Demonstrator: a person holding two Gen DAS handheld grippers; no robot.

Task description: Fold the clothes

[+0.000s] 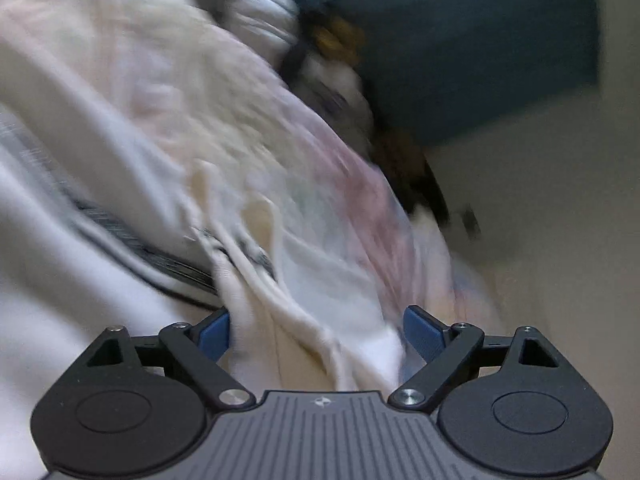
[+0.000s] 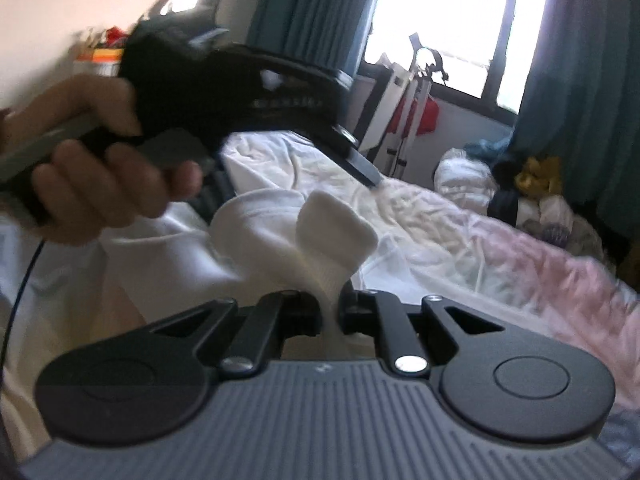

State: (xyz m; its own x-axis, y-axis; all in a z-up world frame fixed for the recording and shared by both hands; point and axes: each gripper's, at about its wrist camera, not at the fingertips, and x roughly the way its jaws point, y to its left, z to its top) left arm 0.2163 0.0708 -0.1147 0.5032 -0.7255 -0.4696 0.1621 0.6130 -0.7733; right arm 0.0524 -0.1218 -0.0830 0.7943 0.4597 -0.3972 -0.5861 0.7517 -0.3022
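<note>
My right gripper [image 2: 330,316] is shut on white socks [image 2: 304,232], which stand up from between its jaws above the bed. My left gripper [image 1: 316,332] is open, its blue pads [image 1: 214,334] wide apart over rumpled white and cream cloth [image 1: 288,320] on the bed; nothing is clamped between them. In the right wrist view the left gripper [image 2: 360,160] is held in a hand [image 2: 100,152] at upper left, pointing down at the bedding. The left wrist view is blurred by motion.
The bed [image 2: 460,232] is covered with a white and pale pink sheet. A heap of clothes [image 2: 528,184] lies at its far end. Teal curtains [image 2: 580,80] flank a bright window [image 2: 440,12]. A folded white stand [image 2: 404,104] leans under the window.
</note>
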